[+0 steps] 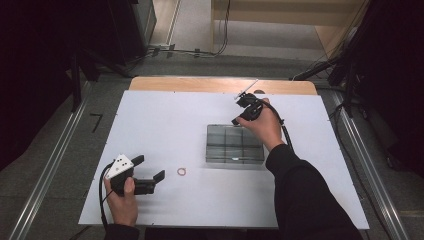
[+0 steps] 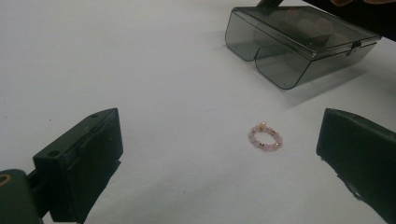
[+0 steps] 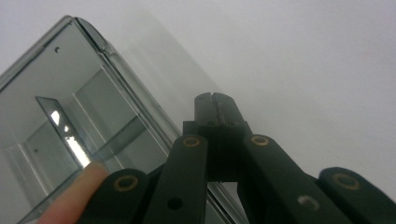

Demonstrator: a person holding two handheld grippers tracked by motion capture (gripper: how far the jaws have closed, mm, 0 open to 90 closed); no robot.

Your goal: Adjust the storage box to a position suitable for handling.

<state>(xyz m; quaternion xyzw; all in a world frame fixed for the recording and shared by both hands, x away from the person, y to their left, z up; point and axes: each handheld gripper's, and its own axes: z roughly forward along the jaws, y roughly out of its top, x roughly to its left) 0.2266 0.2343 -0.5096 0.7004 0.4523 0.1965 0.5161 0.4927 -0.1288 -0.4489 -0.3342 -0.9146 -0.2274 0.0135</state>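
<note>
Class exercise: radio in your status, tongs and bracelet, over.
Left tongs open, bead bracelet lying between them, untouched. Right tongs shut, empty, at the closed smoky plastic box. Nothing blocking the bracelet.

On the table (image 1: 165, 115), the bead ring (image 1: 182, 172) lies left of and nearer than the box (image 1: 234, 144).

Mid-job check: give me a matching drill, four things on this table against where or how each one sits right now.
Things:
1. small pink beaded ring
2. smoky grey clear plastic box
3. left claw
4. right claw

States:
A. jaws pressed together, by the box's edge
B. lid down, on the white table
C. jaws apart, nothing gripped
D. lying loose on the table between two open jaws

Pairs: 1-D, 2-B, 3-C, 4-A
</note>
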